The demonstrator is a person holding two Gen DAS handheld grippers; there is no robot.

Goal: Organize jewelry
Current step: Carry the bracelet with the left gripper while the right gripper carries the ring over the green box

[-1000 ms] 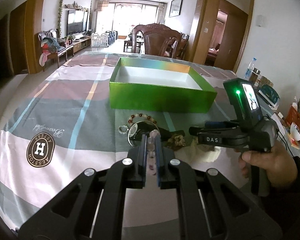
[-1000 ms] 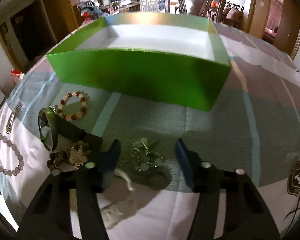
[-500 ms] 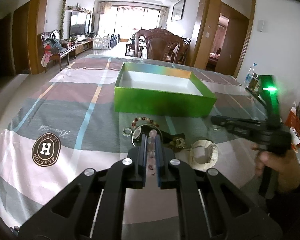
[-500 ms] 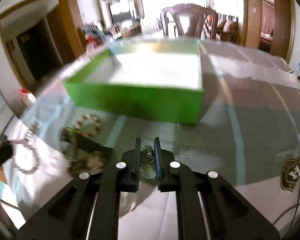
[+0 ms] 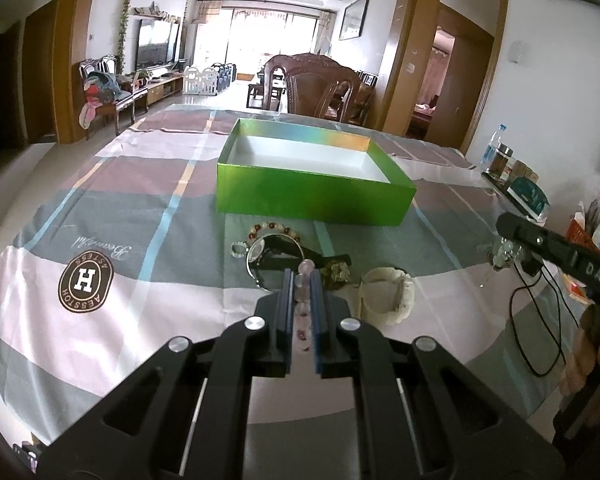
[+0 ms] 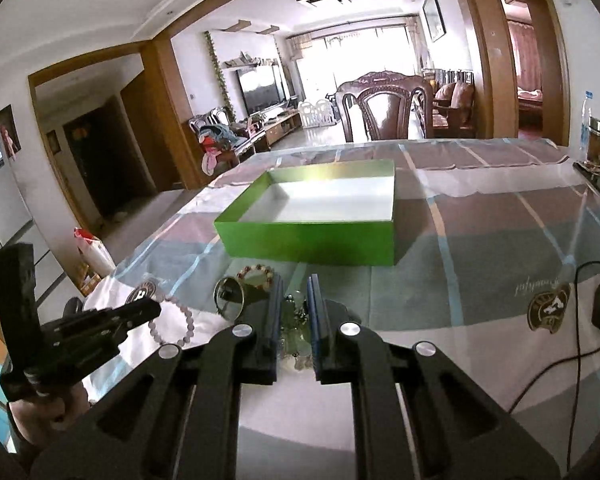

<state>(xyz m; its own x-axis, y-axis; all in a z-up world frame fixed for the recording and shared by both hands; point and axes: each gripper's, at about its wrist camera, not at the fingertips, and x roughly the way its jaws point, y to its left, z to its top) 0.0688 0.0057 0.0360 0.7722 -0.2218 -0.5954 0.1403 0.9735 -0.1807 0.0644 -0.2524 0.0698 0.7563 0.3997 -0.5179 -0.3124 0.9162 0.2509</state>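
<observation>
dangling between the clenched pads of the right gripper (image 6: 293, 312), the green bead piece (image 6: 296, 334) has been lifted off the tablecloth (image 5: 148, 200), where it lay a second ago. the left gripper (image 5: 302, 304) stays clamped on the pale bead bracelet (image 5: 303, 280). judging by this, both pieces are ready for the empty green box (image 5: 312, 196) just beyond.

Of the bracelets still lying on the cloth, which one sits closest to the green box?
The red-and-white beaded bracelet, just in front of the green box. The white bangle lies farther back, and the left gripper holds the pale pink one.
</observation>
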